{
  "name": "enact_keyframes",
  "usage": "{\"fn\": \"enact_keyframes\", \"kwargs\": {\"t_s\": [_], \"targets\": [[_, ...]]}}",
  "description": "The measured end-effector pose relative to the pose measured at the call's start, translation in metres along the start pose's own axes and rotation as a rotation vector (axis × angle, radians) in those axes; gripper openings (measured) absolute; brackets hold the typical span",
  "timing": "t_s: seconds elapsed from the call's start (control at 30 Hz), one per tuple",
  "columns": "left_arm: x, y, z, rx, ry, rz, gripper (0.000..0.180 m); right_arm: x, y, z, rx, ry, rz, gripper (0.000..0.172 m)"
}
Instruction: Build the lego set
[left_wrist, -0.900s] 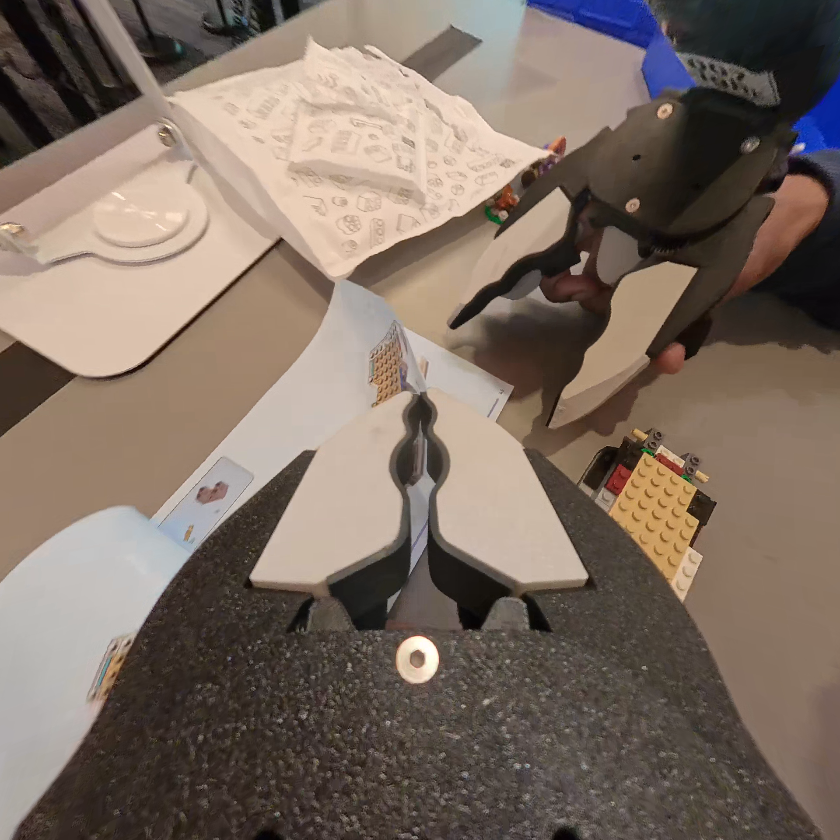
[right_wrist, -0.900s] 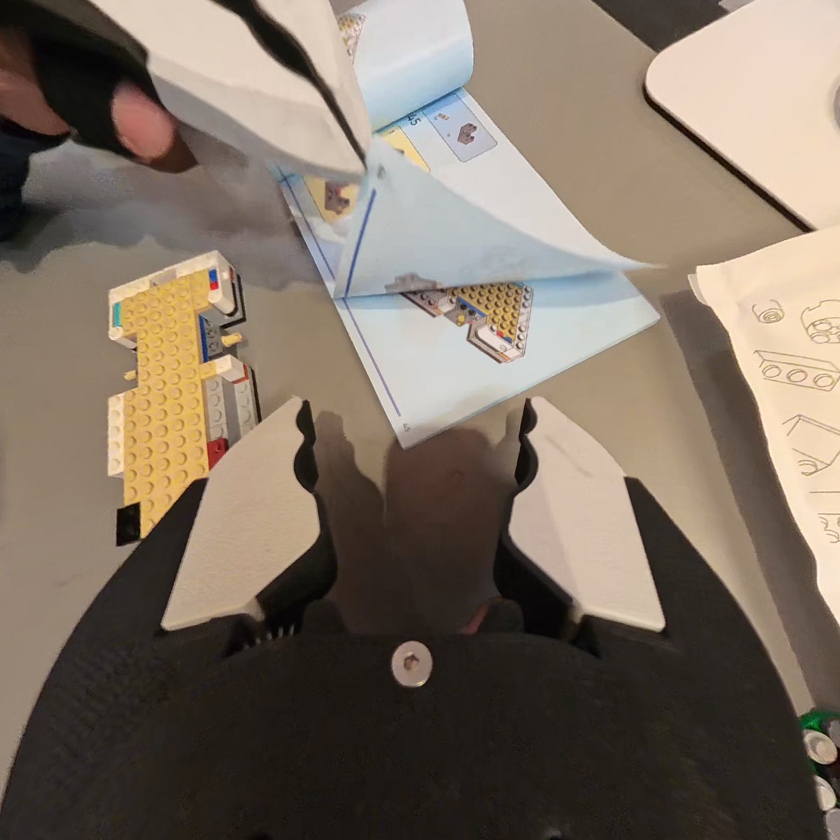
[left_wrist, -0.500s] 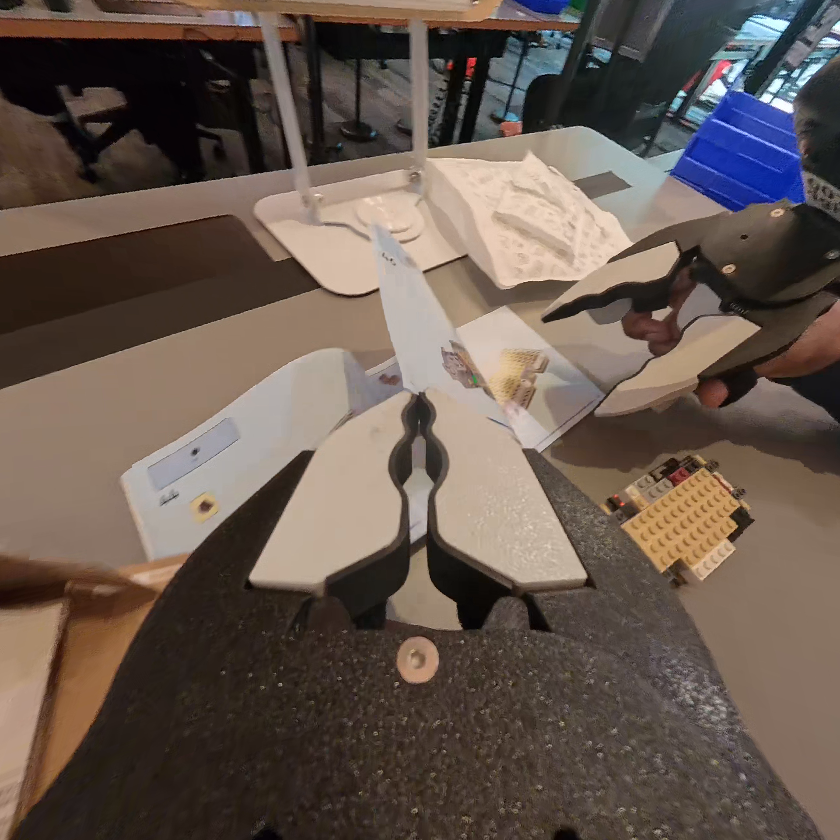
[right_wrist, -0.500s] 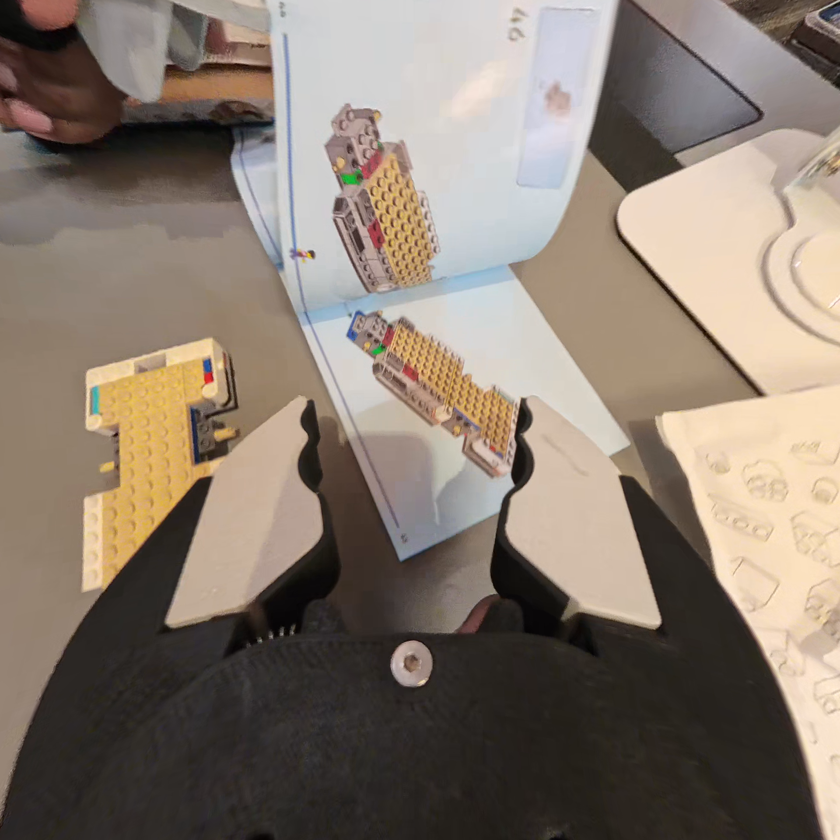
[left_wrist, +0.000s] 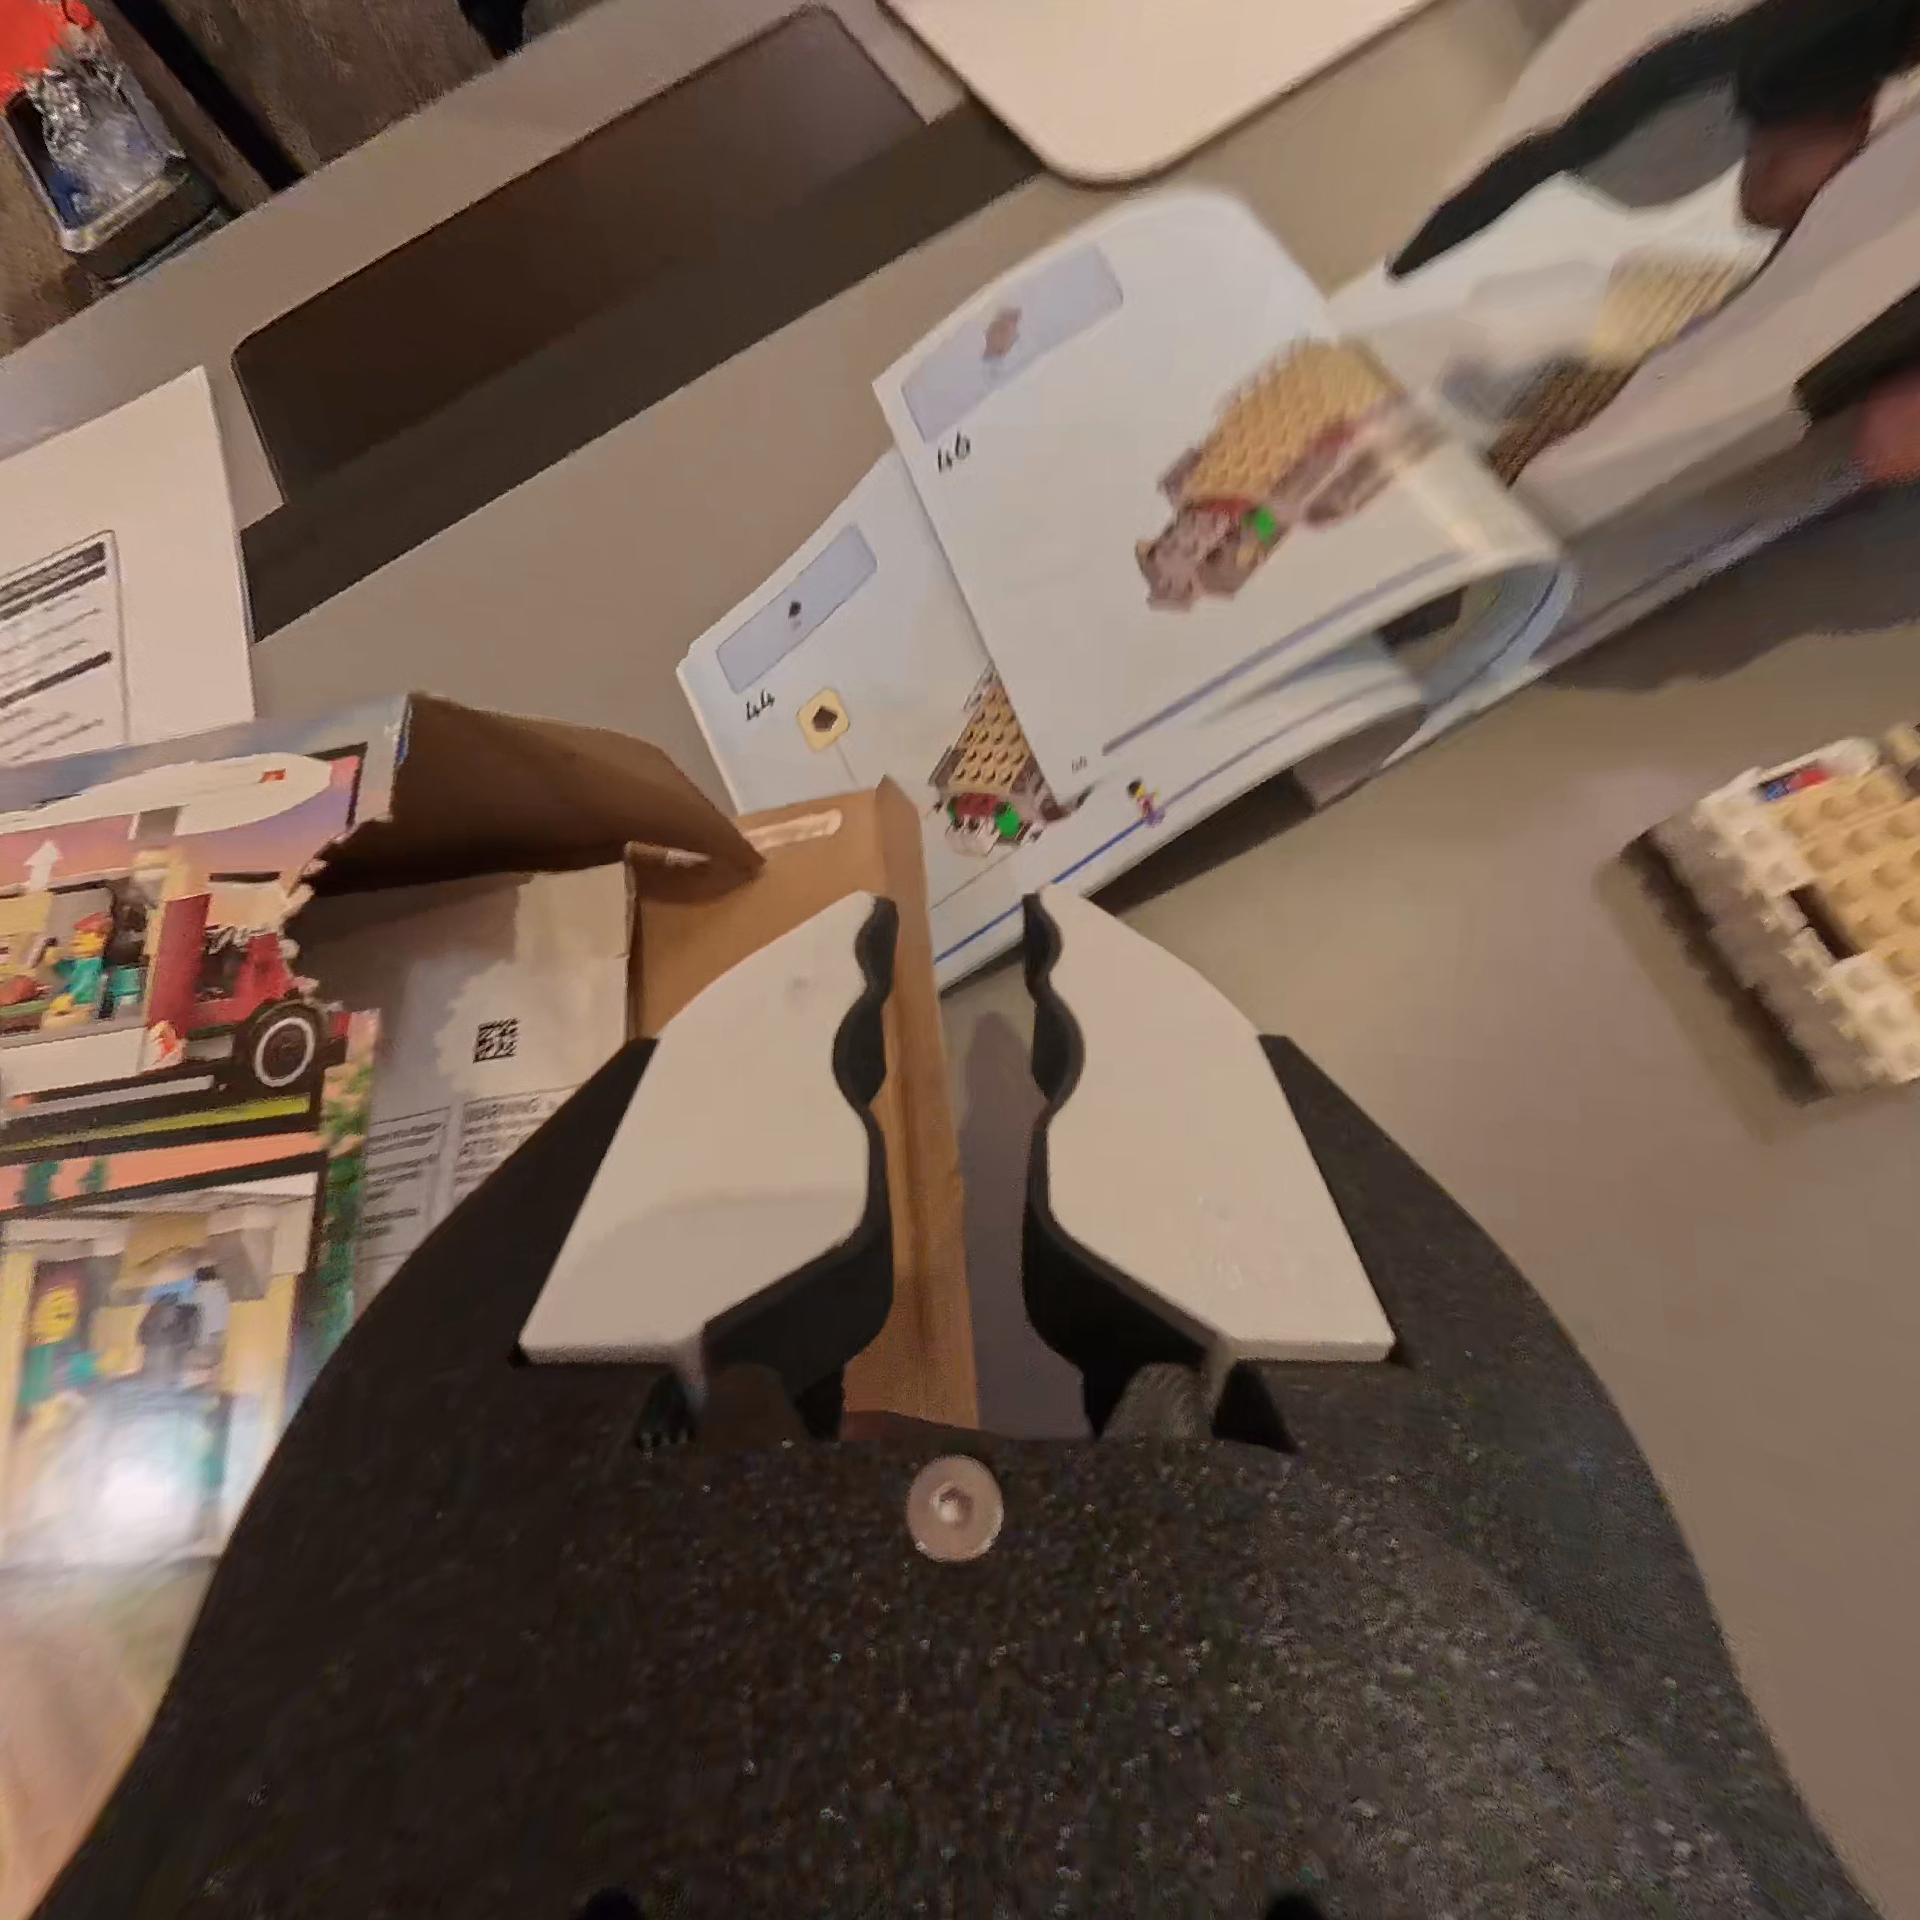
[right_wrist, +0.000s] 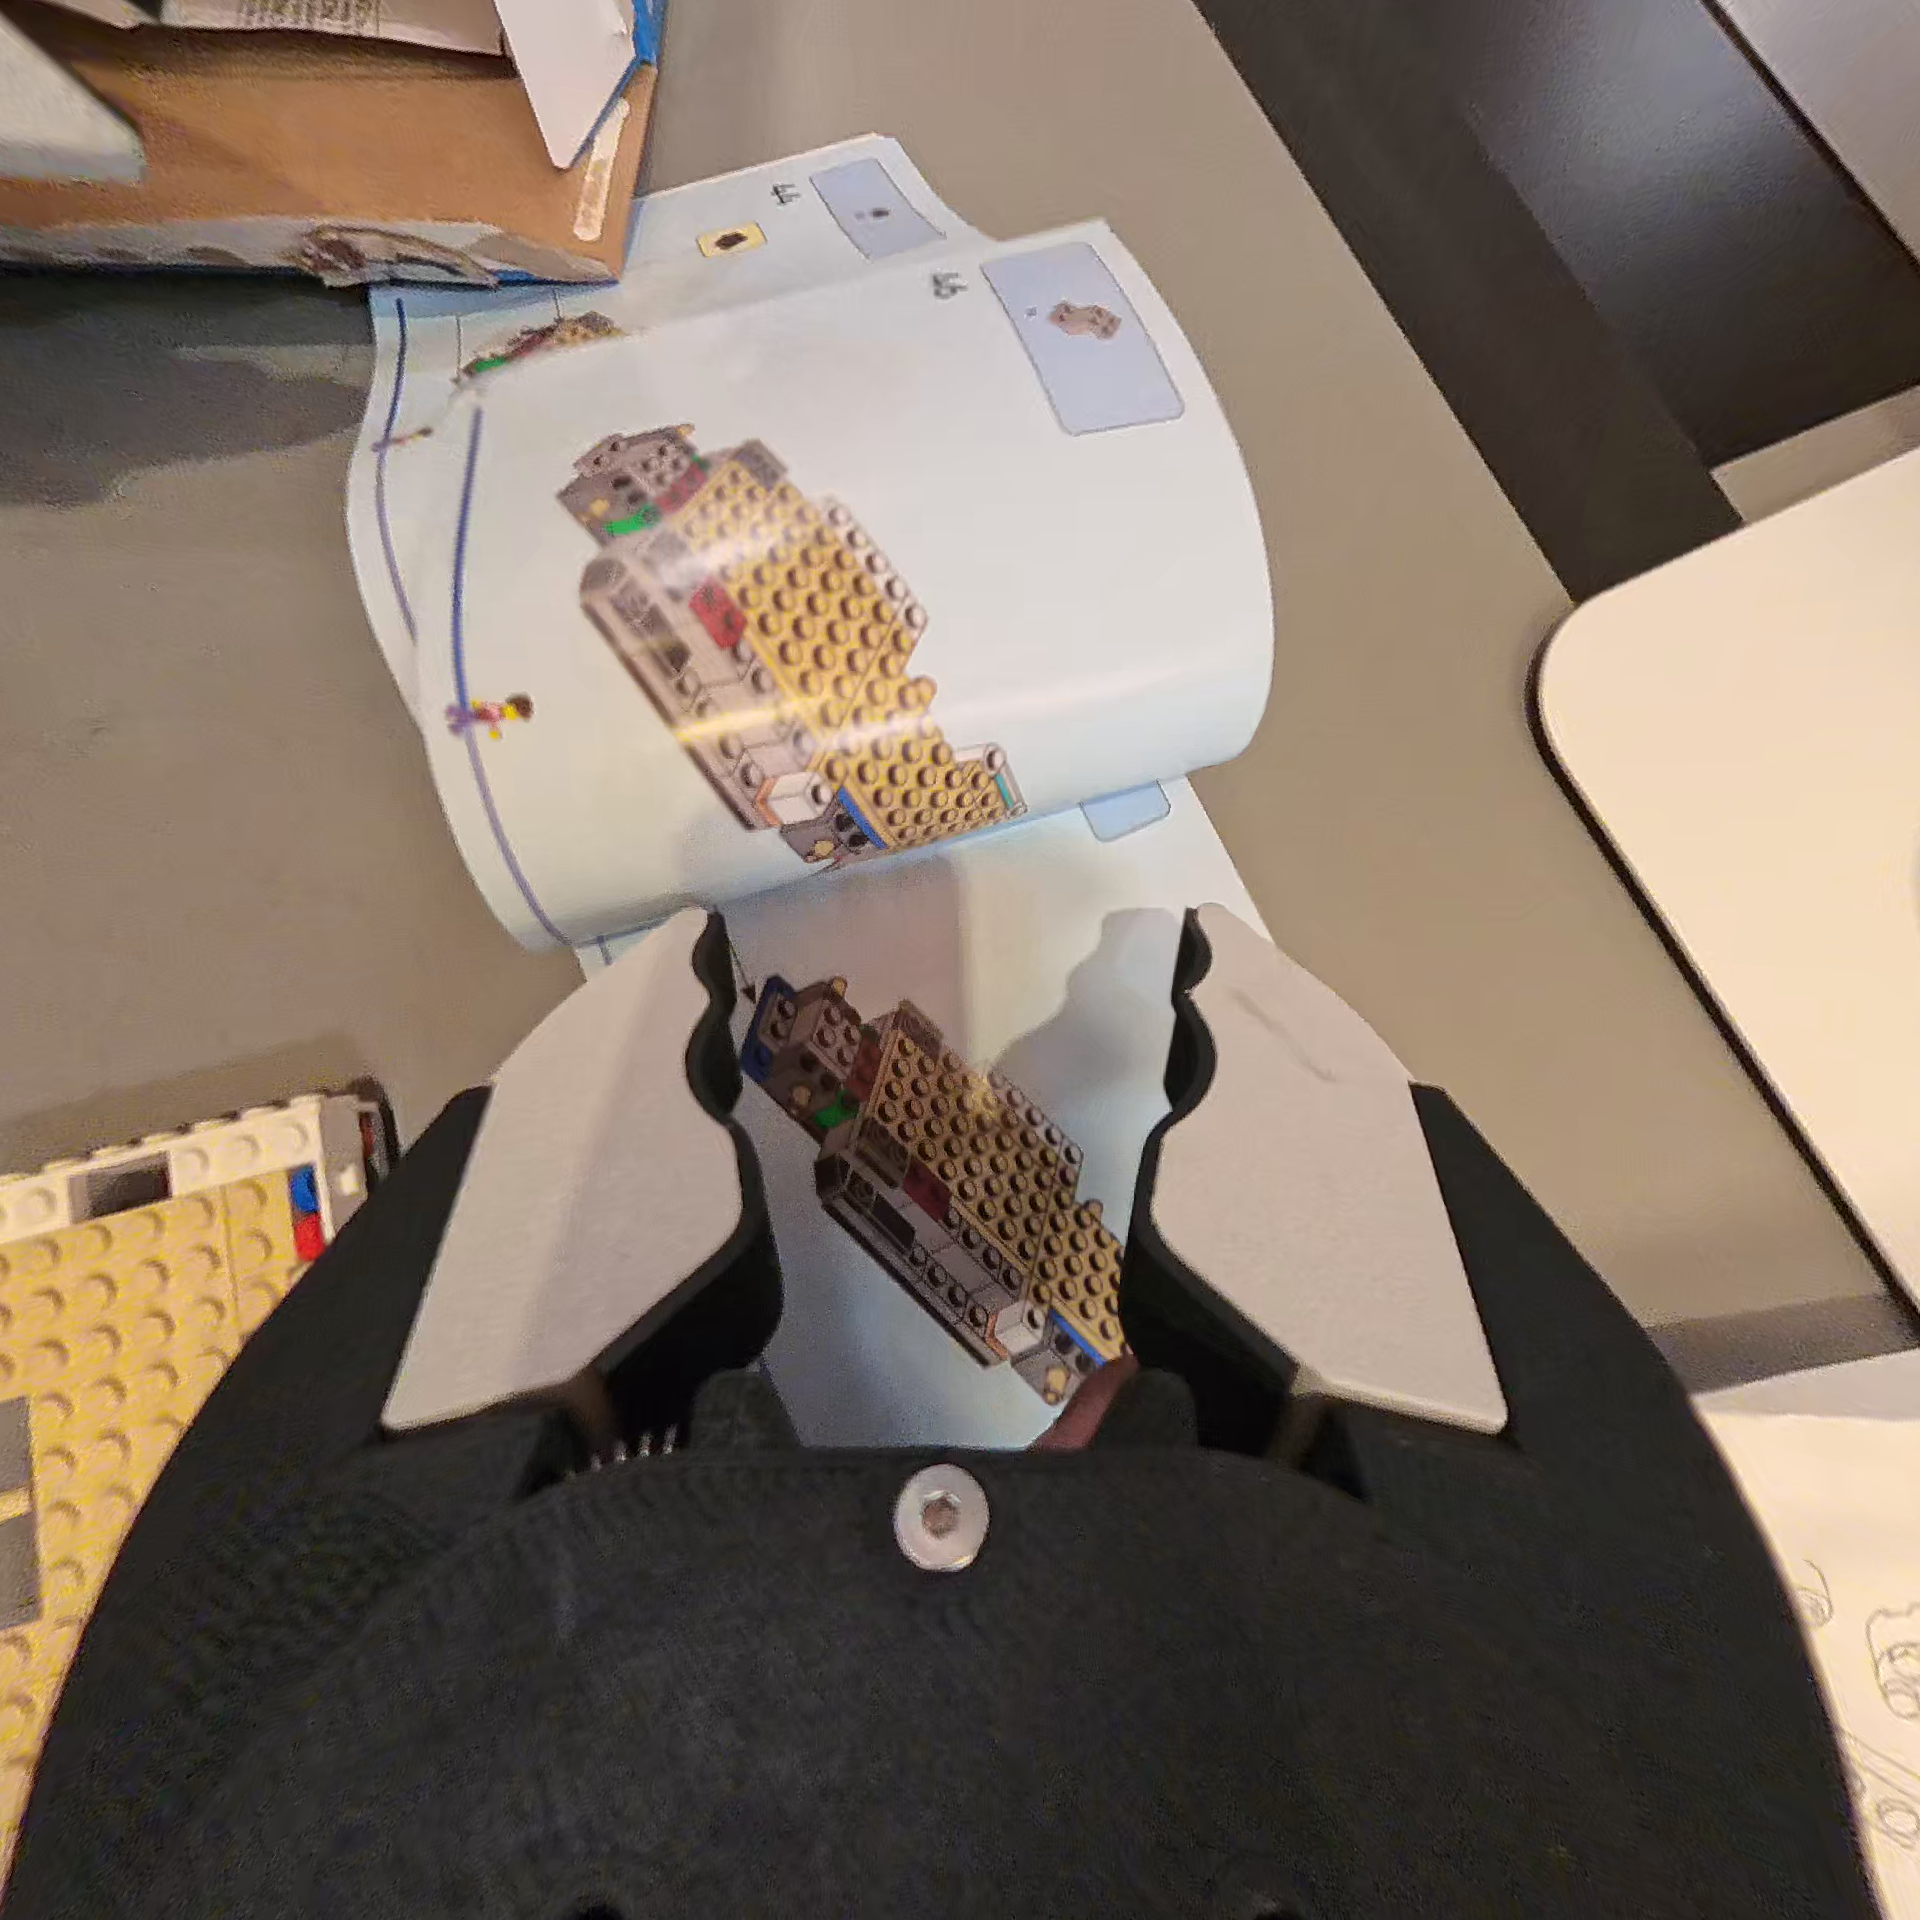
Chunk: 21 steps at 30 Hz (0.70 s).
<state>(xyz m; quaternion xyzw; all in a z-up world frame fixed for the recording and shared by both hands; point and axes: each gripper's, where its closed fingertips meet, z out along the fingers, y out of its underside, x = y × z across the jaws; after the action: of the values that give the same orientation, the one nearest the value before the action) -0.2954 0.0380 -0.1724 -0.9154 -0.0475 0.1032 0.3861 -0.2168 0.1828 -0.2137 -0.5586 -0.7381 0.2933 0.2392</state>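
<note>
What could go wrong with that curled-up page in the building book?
The curled page of the instruction booklet isn't lying flat, so it might flop over. The left gripper, jaws apart, hangs over a cardboard box flap and could bump it. The right gripper is open above the booklet and might crease it.

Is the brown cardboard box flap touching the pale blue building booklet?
Touching. In the right wrist view the brown cardboard box flap lies over the far corner of the pale blue building booklet, covering its page edge with no grey table between them.

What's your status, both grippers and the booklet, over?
Left gripper open, empty, over the torn cardboard box. Right gripper open wide above the open instruction booklet, one page curling up. Brick build beside it.
</note>
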Motion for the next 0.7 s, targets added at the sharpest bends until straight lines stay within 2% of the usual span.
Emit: {"fn": "enact_keyframes", "kwargs": {"t_s": [0.17, 0.23, 0.3, 0.4, 0.7], "targets": [[-0.004, 0.035, 0.007, -0.215, -0.085, 0.181, 0.033, -0.003, -0.011, 0.003, 0.018, -0.005, -0.005, 0.081], [-0.008, 0.046, 0.011, -0.278, -0.110, 0.206, 0.031, -0.005, -0.014, 0.004, 0.022, -0.008, -0.011, 0.081], [-0.015, 0.054, 0.015, -0.319, -0.146, 0.214, 0.021, -0.006, -0.017, 0.005, 0.024, -0.012, -0.018, 0.081], [-0.018, 0.055, 0.017, -0.310, -0.138, 0.185, 0.007, -0.008, -0.019, 0.006, 0.025, -0.016, -0.028, 0.081], [-0.023, 0.048, 0.004, -0.273, -0.166, 0.156, 0.002, -0.010, -0.026, 0.010, 0.029, -0.020, -0.044, 0.081]]}}
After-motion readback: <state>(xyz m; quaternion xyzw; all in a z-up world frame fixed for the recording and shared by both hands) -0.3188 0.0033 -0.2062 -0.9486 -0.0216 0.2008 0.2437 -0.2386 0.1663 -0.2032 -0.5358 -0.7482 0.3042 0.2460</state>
